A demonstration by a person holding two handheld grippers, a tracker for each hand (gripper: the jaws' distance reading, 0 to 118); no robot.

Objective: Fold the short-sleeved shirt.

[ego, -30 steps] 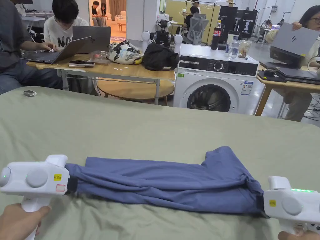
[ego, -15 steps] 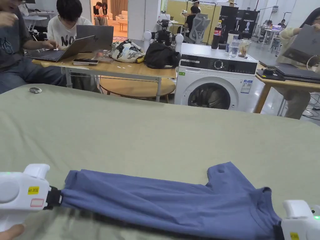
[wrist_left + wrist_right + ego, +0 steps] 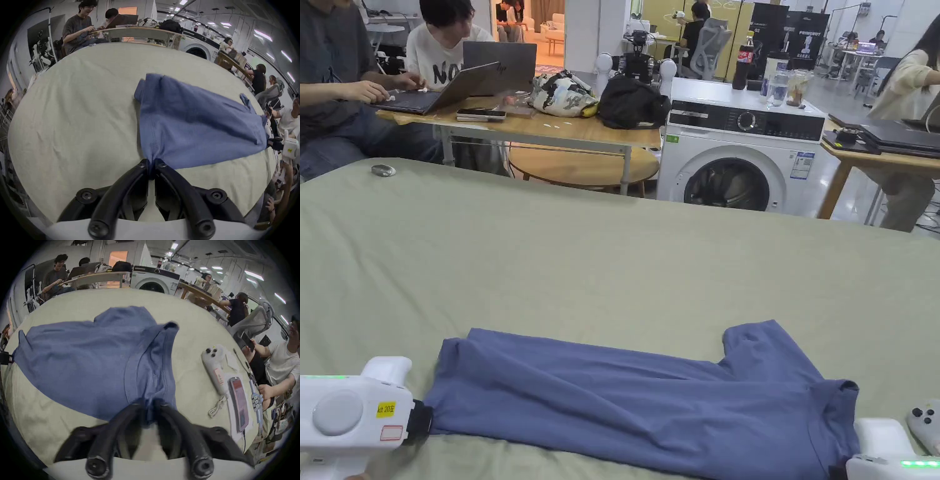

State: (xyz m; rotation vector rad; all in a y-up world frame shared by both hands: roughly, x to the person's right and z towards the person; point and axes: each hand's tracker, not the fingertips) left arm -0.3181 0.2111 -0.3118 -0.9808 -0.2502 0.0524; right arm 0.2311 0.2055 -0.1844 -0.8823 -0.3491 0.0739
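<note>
**Blue shirt stretched between two grippers on a green-covered table**

A soft, matte blue short-sleeved shirt [image 3: 650, 406] lies folded lengthwise into a long band on a table [image 3: 600, 262] covered with pale green cloth that shows faint creases. One short sleeve [image 3: 765, 350] sticks out from the far edge of the band, near the right end.

The left gripper [image 3: 151, 164] has black, curved jaws closed tightly on the hem corner of the shirt; the fabric bunches into small pleats where both jaws pinch it. A stitched hem line runs away from the jaws. In the head view this gripper [image 3: 422, 420] has a smooth white plastic body and sits at the left end of the band.

The right gripper [image 3: 150, 405] is likewise closed on the shirt, at the collar end; the ribbed collar [image 3: 165, 344] runs straight out from its jaws. This part of the picture is somewhat blurred. Between the two grippers the shirt rests flat on the cloth, pulled fairly smooth.

To the right of the right gripper's jaws, apart from the shirt, lie a white handheld controller [image 3: 214, 365] and a phone [image 3: 238, 402] with a cable. Beyond the shirt, away from both grippers, the cloth stretches wide and bare to the table's far edge, where a small grey object [image 3: 382, 170] sits. A washing machine [image 3: 737, 162] and desks with seated people stand past that edge.
</note>
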